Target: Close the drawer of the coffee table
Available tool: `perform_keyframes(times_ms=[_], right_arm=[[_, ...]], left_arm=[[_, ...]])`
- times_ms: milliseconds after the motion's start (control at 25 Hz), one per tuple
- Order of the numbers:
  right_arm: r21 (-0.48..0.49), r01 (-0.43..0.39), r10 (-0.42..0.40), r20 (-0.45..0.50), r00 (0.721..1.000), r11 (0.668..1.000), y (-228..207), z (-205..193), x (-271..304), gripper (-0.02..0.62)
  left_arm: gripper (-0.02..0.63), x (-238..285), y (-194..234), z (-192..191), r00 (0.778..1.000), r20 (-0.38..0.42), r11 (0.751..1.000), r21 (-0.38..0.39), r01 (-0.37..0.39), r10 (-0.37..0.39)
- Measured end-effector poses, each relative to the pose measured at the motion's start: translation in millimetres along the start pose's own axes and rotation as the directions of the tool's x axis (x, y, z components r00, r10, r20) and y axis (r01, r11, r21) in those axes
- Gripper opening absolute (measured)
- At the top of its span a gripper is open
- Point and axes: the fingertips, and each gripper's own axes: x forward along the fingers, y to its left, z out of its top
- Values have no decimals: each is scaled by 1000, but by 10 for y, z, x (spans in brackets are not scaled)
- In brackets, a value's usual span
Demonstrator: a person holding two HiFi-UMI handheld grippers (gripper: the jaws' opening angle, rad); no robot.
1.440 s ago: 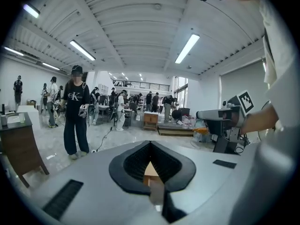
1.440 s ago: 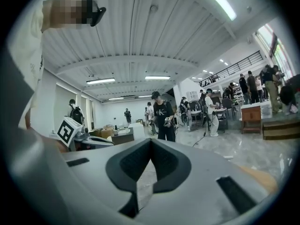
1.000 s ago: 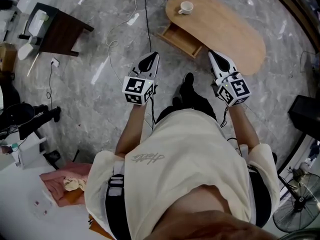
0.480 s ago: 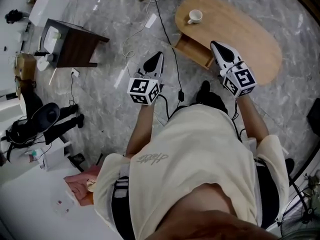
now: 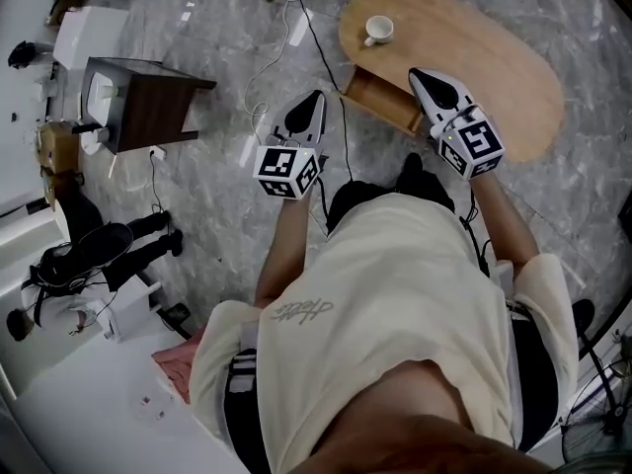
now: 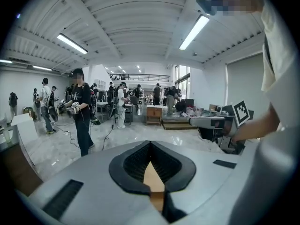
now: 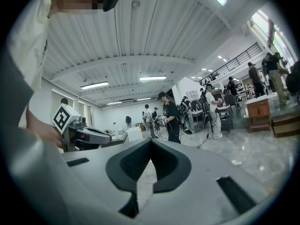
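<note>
head view looks down over your shoulders: the oval wooden coffee table lies at the upper right on the grey marble floor, and its drawer is pulled out of the long side that faces you, its inside open to view. a white cup stands on the tabletop near the far end, well apart from both tools.

your right gripper points forward over the table's near edge, just beside the drawer's right end; you cannot tell from above whether it touches the wood. your left gripper hangs over bare floor to the left of the drawer, near its corner but apart from it. a black cable runs along the floor between the left gripper and the drawer.

left gripper view shows its two jaws pressed together at the tips with nothing caught between them; a sliver of light wood shows through the slot behind the tips. right gripper view shows the same clenched, empty jaws, with pale floor in the slot.

a dark side table stands well off to the left. people stand in the hall behind, one in black clothes.
</note>
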Motion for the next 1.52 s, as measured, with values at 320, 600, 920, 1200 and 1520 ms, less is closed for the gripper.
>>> perform_keyframes(times_ms=[320, 600, 920, 1200, 1520], right_arm=[[-8, 29, -29, -16, 999, 1000, -165, 13, 438, -6], [-67, 155, -156, -14, 988, 986, -210, 180, 974, -6], [-29, 364, -364, 18, 931, 931, -88, 427, 1530, -6], [14, 499, -499, -2, 867, 867, -2, 352, 1656, -6], [32, 593, -592, -34, 805, 805, -4, 128, 1332, -6]], left_arm=[[5, 334, 446, 104, 1000, 12, 1000, -4, 28, -28], [5, 743, 1017, 111, 984, 0, 983, 33, 178, -178], [5, 1068, 1749, 370, 928, -35, 917, 145, 372, -371], [5, 1311, 2057, 373, 872, -51, 860, 150, 488, -486], [5, 1566, 1798, 234, 821, -84, 807, 152, 571, -565]])
